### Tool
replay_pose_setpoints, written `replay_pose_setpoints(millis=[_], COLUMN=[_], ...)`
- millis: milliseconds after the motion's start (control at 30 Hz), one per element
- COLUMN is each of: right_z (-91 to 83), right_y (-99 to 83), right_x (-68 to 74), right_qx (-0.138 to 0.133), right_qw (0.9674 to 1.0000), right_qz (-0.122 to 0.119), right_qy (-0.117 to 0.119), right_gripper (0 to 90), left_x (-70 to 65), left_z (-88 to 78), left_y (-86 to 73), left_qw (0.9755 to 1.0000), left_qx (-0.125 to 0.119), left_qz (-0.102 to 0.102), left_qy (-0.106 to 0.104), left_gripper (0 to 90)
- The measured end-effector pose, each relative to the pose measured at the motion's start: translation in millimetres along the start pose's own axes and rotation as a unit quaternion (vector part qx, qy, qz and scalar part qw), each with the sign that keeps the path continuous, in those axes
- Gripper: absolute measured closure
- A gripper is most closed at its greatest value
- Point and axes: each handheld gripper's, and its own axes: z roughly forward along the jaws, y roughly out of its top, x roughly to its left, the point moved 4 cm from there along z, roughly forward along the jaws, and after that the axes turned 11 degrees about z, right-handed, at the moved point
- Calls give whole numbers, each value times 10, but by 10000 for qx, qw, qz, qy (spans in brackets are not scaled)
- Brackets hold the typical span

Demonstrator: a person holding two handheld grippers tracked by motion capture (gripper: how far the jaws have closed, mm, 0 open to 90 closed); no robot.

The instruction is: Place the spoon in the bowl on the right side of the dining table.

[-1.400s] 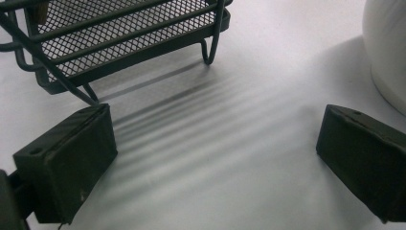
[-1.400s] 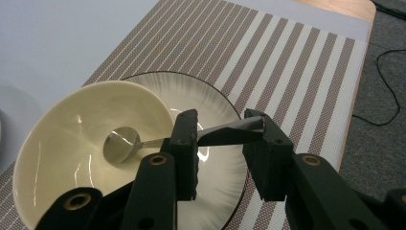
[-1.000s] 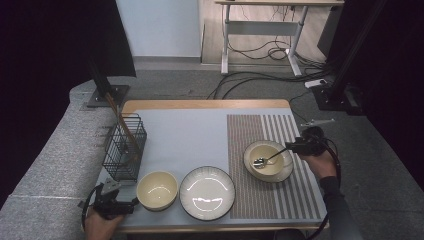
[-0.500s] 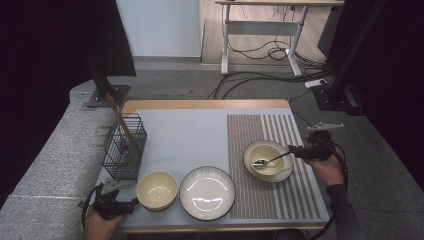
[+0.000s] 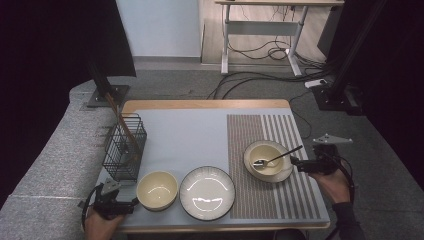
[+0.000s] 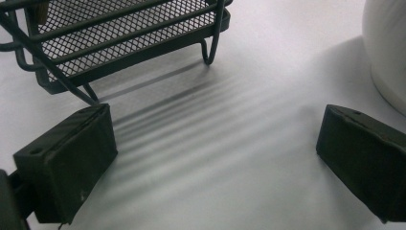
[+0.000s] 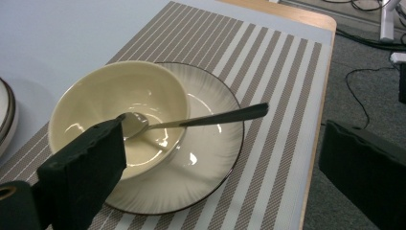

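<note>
Cream ceramic marks the thing in hand: a small bowl (image 5: 265, 157) sitting on a ribbed plate (image 5: 286, 172) with a dark rim, on the striped placemat (image 5: 260, 200) toward the right edge of the worktop (image 5: 190, 132). A metal spoon (image 5: 277, 157) lies in it, its scoop down in the bowl and its dark handle slanting up over the rim and out past the plate toward the right edge — pointing at the right tongs (image 5: 296, 164). Those tongs have just been opening and stand spread wide with nothing between them, level with the plate and just off the handle's tip, so they are far nearer than the left tongs (image 5: 131, 204). The left tongs rest at the near left corner, also spread and empty, between the black wire basket (image 5: 124, 150) — which holds a brown wooden utensil leaning upright — and a second cream bowl (image 5: 157, 190), which is empty. A larger dark-rimmed plate (image 5: 207, 192) beside that bowl is bare.
</note>
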Motion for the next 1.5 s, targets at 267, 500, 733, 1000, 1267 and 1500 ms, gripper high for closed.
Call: replay_pose_setpoints(millis=[267, 500, 733, 1000, 1267, 1500], right_z=[3, 94, 235, 387, 528, 647], right_y=[-205, -423, -647, -913, -1094, -1190], right_x=[164, 243, 308, 362, 394, 437], right_qx=[53, 167, 298, 540, 667, 675], right_qw=[9998, 9993, 9988, 9979, 9974, 9975], right_qz=[-168, -182, -271, -262, -208, -146], right_qy=[121, 284, 291, 250, 162, 129], right_gripper=[12, 14, 6, 0, 0, 0], left_x=[0, 0, -1, -1, -2, -3], left_z=[-1, -2, -1, -1, -2, -2], left_y=[0, 0, 0, 0, 0, -1], left_qw=[10000, 10000, 10000, 10000, 10000, 10000], left_qx=[1, 4, 1, 2, 0, -7], left_qz=[0, 0, -2, -2, -1, 1], left_qy=[-1, -5, -3, -2, -1, 7], left_gripper=[0, 0, 0, 0, 0, 0])
